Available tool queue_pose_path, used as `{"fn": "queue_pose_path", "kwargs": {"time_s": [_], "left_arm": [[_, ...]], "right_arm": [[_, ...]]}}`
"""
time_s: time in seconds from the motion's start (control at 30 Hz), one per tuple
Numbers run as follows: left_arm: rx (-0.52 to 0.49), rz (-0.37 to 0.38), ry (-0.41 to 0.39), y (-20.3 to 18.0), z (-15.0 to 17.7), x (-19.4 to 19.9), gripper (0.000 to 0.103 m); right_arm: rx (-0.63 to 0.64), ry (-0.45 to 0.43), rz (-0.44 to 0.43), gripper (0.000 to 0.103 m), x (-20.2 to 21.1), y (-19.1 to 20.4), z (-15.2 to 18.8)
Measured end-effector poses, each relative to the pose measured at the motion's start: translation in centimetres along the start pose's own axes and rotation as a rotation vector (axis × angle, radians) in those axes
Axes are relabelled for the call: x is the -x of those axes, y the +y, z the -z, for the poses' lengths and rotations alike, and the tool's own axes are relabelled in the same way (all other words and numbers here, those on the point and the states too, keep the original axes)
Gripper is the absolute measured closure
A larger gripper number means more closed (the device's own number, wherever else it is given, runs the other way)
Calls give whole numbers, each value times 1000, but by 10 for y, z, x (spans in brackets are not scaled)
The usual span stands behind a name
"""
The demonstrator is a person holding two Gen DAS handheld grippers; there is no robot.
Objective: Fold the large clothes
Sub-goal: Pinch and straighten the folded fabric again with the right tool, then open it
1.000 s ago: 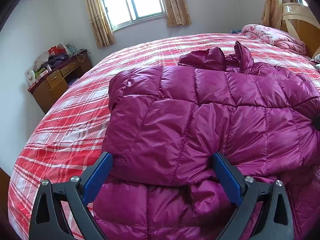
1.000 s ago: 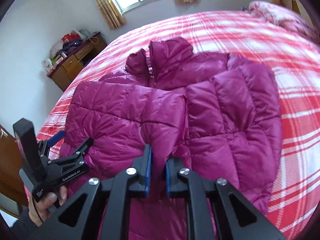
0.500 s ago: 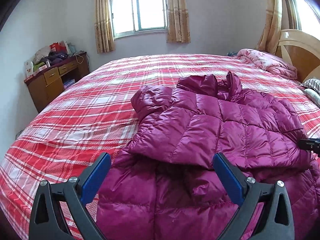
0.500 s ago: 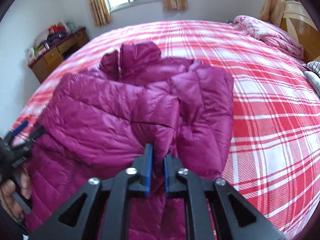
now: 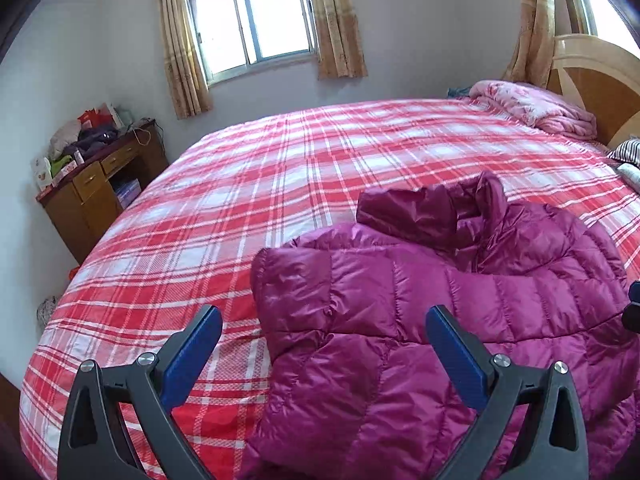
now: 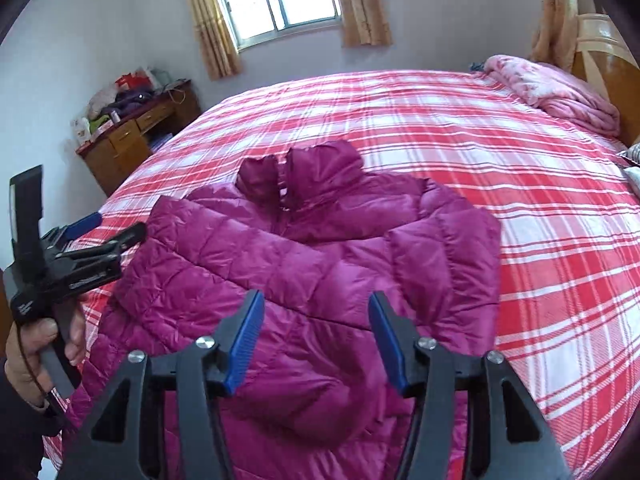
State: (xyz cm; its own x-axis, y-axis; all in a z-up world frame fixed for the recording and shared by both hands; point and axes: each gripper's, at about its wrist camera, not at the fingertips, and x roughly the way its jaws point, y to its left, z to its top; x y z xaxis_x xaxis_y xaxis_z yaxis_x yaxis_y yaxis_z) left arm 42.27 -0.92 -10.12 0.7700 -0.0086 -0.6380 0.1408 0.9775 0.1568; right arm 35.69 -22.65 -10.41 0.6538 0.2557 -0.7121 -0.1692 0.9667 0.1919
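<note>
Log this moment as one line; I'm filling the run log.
left gripper: open, empty | right gripper: open, empty | magenta puffer jacket: on plaid bed, sleeves folded in

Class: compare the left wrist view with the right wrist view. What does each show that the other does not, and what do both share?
Left wrist only: the jacket's left edge close up.

Right wrist only: the whole magenta puffer jacket, and the hand holding the left gripper.

Both: the plaid bed, window, wooden desk, pink blanket, and open jaws holding nothing.
</note>
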Motion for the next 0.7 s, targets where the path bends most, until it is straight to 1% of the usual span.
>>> {"fn": "queue_pose_path", "kwargs": {"time_s": [0.07,0.13,0.23,0.33,0.53,0.7], "left_arm": [[-5,19,67,-3,9,-24,1],[-1,30,102,-6,19,-39,1],[27,57,107,-6,30,-45,1],[42,84,125,-5,33,-51,1],[61,115,168,-4,34,-61,1],[48,96,178,-8,34,-63,1]], "right_arm": [[21,45,8,54,-18,8,5],[34,73,40,57,-33,6,11],[23,83,42,62,-40,-2,20],[38,78,56,69,-43,-6,26],[98,61,97,70,-51,-2,33],[98,55,107,70,-54,-3,35]]}}
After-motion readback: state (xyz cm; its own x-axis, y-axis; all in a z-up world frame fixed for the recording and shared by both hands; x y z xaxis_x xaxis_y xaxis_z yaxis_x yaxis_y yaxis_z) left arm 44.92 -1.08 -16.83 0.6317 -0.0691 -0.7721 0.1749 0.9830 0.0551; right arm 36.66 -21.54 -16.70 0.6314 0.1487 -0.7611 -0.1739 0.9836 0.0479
